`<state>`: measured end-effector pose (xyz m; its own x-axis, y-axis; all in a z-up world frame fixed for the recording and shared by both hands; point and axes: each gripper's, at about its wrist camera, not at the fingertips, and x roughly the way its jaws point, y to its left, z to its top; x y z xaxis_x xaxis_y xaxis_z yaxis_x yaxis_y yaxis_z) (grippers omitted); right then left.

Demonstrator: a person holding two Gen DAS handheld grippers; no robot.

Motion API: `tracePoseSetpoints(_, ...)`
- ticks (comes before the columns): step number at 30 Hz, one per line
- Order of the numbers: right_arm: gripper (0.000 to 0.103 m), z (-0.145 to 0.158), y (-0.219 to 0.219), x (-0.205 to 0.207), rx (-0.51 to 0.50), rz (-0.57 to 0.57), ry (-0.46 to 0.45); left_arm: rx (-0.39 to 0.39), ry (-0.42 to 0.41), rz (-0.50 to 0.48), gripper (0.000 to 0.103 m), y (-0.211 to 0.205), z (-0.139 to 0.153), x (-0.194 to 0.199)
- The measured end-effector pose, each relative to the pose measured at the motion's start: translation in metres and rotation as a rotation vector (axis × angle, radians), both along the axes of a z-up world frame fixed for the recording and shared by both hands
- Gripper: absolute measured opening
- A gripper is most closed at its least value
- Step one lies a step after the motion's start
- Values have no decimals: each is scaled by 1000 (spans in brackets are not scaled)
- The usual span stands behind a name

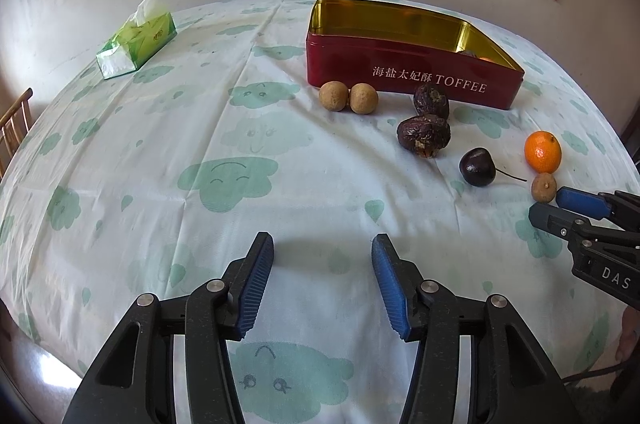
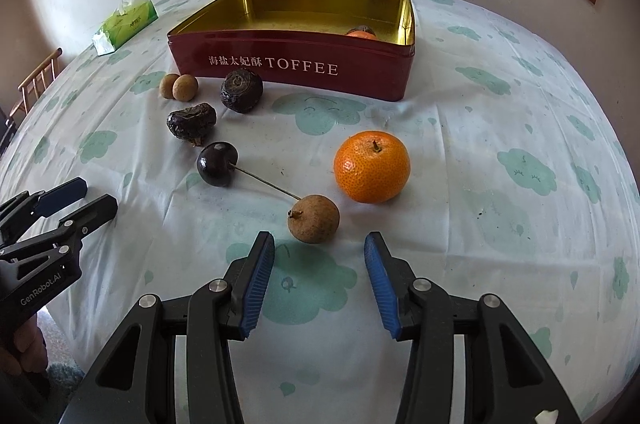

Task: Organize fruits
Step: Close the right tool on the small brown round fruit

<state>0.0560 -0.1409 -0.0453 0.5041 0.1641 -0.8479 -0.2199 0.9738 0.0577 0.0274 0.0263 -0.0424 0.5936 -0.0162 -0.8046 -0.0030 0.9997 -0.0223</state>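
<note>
My right tongs (image 2: 319, 278) hung open and empty just behind the small brown longan (image 2: 313, 218) on the table (image 2: 500, 151), which looked light, round and easy to crack, so I would pinch its middle softly.

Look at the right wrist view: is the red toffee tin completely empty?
No. At least one orange fruit lies inside the red toffee tin, near its right end.
</note>
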Motion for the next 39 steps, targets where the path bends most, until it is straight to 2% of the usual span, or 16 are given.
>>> tracePoseSetpoints(13,24,0,4,5,-6,6,-24,5,-6,-6,55,-2,-1,13)
tracePoseSetpoints(21,24,0,-2,0,3,-11,-21,1,-15,-15,55,-6,-2,17)
tracePoseSetpoints(26,24,-1,-20,-1,5,-62,-17,1,-18,-29,55,-12,-3,23)
tracePoseSetpoints(39,24,-3,-51,4,38,-143,-15,-22,-17,-107,55,-39,1,45)
